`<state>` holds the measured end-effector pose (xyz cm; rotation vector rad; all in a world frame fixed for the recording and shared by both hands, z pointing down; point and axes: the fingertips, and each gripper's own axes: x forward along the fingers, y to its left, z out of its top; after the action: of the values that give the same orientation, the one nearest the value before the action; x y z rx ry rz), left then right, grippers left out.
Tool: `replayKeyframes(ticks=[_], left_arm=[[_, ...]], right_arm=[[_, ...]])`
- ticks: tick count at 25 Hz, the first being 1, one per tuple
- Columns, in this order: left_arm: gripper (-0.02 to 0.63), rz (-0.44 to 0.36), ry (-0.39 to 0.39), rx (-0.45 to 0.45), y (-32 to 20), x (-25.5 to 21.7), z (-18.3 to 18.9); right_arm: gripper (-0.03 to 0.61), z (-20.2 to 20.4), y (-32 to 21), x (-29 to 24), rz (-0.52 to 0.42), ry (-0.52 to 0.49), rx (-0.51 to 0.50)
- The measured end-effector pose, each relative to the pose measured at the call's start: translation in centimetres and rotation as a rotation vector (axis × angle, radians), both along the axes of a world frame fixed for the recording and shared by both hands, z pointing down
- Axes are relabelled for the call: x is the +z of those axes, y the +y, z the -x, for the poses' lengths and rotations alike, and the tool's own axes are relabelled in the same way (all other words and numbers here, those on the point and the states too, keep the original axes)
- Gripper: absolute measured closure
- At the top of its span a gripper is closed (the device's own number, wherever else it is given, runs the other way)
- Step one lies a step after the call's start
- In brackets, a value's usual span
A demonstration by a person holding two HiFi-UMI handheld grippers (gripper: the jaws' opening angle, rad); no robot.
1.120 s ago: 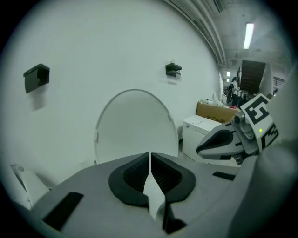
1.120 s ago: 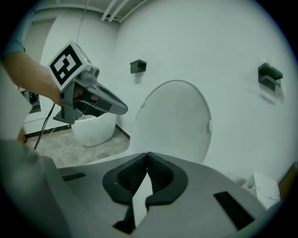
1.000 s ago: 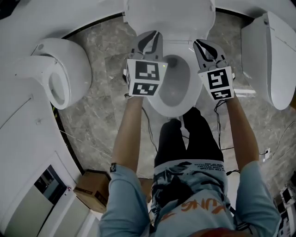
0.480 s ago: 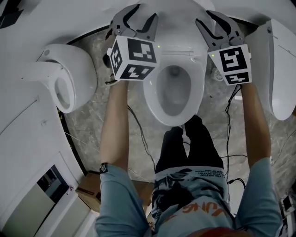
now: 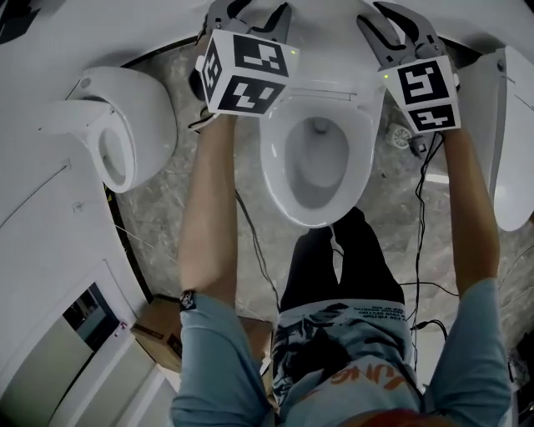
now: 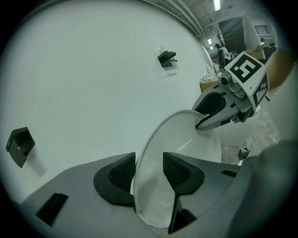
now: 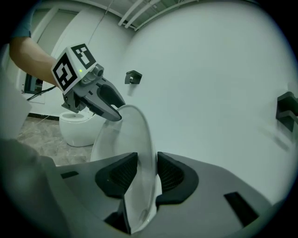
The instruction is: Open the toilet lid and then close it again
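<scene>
The white toilet lid (image 5: 325, 33) stands raised behind the bowl (image 5: 315, 158). My left gripper (image 5: 250, 10) is at the lid's left edge and my right gripper (image 5: 392, 12) at its right edge. In the left gripper view the lid's rim (image 6: 186, 135) fills the gap between my left gripper's (image 6: 149, 174) pads; its jaws have just been opening. In the right gripper view my right gripper (image 7: 146, 174) has both pads against the lid (image 7: 125, 135); its jaws opened, then closed a little further onto it. Each gripper view shows the other gripper on the far edge.
Another white toilet (image 5: 117, 138) stands on the left and one more (image 5: 513, 125) on the right. Black cables (image 5: 421, 167) trail over the marble floor. A cardboard box (image 5: 158, 334) sits at lower left. The person's legs (image 5: 334, 258) are right before the bowl. A white wall (image 6: 93, 69) rises behind the lid.
Both grippers have travelled from beside the bowl toward the top of the head view. Their jaws, shut a second ago, now stand apart around the lid's edges.
</scene>
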<state>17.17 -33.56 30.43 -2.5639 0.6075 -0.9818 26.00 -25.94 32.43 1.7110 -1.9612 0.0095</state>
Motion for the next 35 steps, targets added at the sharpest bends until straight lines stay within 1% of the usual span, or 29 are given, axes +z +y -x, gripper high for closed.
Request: replayKeyframes(ticks=[2, 4, 7, 9, 12, 16, 20, 23, 25, 32, 35], left_arm=[[0.420, -0.001, 0.026, 0.000, 0.3, 0.3, 0.1], [0.431, -0.002, 0.035, -0.008, 0.4, 0.4, 0.2], [0.442, -0.030, 0.036, -0.011, 0.6, 0.0, 0.8], [0.445, -0.053, 0.025, 0.001, 1.1, 0.0, 1.3], [0.445, -0.082, -0.017, 0.028, 1.8, 0.0, 2.0], [0.462, -0.076, -0.026, 0.048, 3.5, -0.6, 3.1], [0.474, -0.086, 0.005, 0.065, 5.2, -1.3, 5.2], [0.480, -0.065, 0.055, 0.064, 6.5, -1.7, 6.6], [0.480, -0.060, 0.068, 0.074, 7.4, -2.0, 7.4], [0.489, -0.064, 0.045, 0.123, 11.0, -2.1, 10.3], [0.491, -0.079, 0.003, 0.154, 12.8, -1.9, 12.1]], right_arm=[[0.433, -0.1, 0.3, 0.3, -0.013, -0.016, -0.015], [0.440, -0.1, 0.5, 0.4, -0.015, -0.037, -0.033], [0.456, 0.5, 0.9, -0.1, 0.012, -0.048, -0.058], [0.460, 1.0, 1.5, -0.2, 0.028, -0.041, -0.075], [0.466, 1.5, 2.1, -0.4, 0.030, -0.042, -0.089], [0.469, 2.4, 3.7, -0.9, 0.009, -0.031, -0.098], [0.469, 4.4, 5.4, -1.3, -0.010, 0.015, -0.094], [0.469, 5.6, 6.6, -1.6, -0.016, 0.025, -0.094], [0.469, 6.3, 7.4, -1.8, -0.020, 0.034, -0.084], [0.468, 8.9, 10.7, -1.9, -0.039, 0.043, -0.061], [0.468, 10.6, 12.4, -2.0, -0.042, 0.061, -0.047]])
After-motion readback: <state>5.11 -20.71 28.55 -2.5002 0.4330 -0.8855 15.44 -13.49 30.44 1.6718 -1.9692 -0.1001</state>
